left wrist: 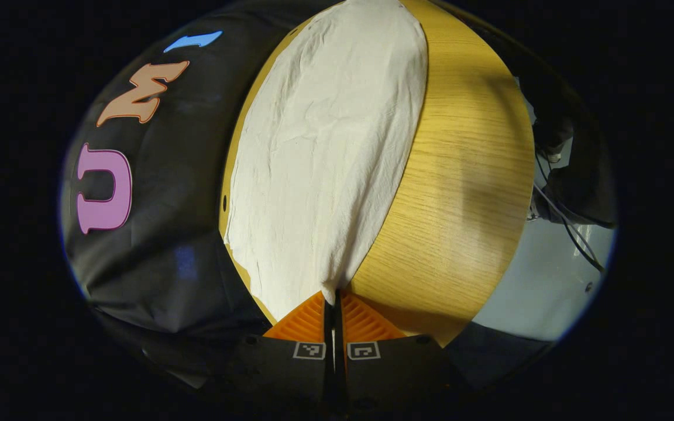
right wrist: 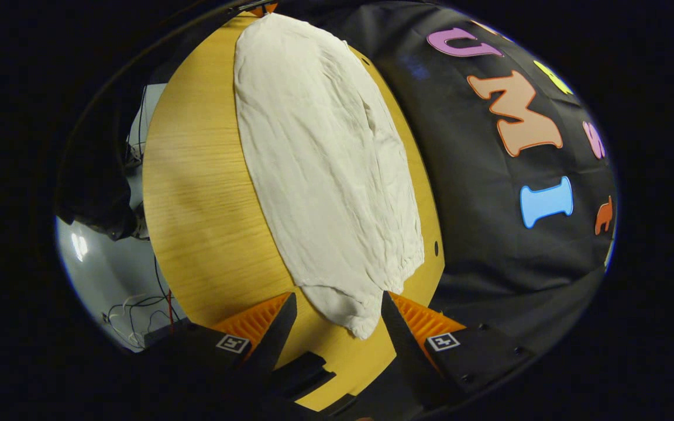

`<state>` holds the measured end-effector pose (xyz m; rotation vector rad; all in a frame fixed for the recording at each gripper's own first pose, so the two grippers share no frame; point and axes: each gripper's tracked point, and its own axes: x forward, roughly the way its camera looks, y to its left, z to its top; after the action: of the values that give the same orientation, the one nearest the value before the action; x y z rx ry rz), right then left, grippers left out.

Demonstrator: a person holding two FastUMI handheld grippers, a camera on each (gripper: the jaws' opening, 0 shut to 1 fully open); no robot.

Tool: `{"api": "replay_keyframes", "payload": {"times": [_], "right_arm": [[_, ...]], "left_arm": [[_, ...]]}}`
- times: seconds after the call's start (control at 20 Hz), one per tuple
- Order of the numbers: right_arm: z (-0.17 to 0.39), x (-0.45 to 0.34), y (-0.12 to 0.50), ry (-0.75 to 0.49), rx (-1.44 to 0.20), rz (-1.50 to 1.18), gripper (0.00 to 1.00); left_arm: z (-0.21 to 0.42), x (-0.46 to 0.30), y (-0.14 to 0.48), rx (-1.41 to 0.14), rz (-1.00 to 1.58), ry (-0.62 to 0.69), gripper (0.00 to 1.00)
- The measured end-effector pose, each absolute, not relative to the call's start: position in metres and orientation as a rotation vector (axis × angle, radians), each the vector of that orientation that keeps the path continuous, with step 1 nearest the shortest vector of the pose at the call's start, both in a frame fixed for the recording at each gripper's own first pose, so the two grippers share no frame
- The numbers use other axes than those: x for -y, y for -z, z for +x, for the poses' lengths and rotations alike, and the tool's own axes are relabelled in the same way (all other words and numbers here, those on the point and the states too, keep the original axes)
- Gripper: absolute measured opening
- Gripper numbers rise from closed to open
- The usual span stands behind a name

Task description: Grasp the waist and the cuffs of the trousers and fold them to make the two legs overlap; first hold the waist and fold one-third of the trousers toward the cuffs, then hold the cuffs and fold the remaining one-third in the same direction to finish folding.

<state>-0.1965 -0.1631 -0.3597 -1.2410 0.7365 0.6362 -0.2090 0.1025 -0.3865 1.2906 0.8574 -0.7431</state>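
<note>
Between the right gripper's wide-spread fingers lies a trousers corner; left gripper's fingers pinch the trousers' edge.

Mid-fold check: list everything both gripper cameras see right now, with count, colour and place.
White wrinkled cloth trousers: one, white, laid lengthwise along the table's wall side.
Round-edged light wooden table: one, yellow-brown, under the trousers.
Cables: several, dark and white, on the grey floor beside the table.
Left gripper: one, shut on the trousers' end.
Right gripper: one, open, fingers either side of the trousers' other end.
</note>
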Motion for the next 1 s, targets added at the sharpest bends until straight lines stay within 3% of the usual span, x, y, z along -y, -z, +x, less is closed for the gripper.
{"api": "replay_keyframes", "payload": {"times": [0.1, 0.3, 0.4, 0.45, 0.55, 0.8, 0.85, 1.0], "right_arm": [[-0.186, 0.163, 0.364, -0.630, -0.727, -1.250, 0.93], [-0.176, 0.161, 0.378, -0.631, -0.718, -1.288, 0.73], [-0.183, 0.160, 0.390, -0.658, -0.760, -1.278, 0.43], [-0.184, 0.161, 0.391, -0.657, -0.767, -1.274, 0.14], [-0.181, 0.162, 0.384, -0.639, -0.778, -1.236, 0.05], [-0.146, 0.156, 0.347, -0.563, -0.667, -1.161, 0.03], [-0.139, 0.156, 0.340, -0.552, -0.646, -1.155, 0.09], [-0.117, 0.155, 0.323, -0.536, -0.594, -1.133, 0.06]], "left_arm": [[-0.209, -0.102, 0.386, -0.860, 1.291, 0.736, 0.00], [-0.209, -0.102, 0.386, -0.867, 1.289, 0.700, 0.00], [-0.208, -0.102, 0.386, -0.879, 1.279, 0.681, 0.00], [-0.208, -0.101, 0.386, -0.887, 1.275, 0.671, 0.00], [-0.206, -0.102, 0.386, -0.908, 1.253, 0.656, 0.00], [-0.191, -0.105, 0.364, -0.944, 1.172, 0.517, 0.00], [-0.184, -0.106, 0.360, -0.944, 1.165, 0.490, 0.00], [-0.158, -0.106, 0.347, -0.931, 1.146, 0.399, 0.00]]}}
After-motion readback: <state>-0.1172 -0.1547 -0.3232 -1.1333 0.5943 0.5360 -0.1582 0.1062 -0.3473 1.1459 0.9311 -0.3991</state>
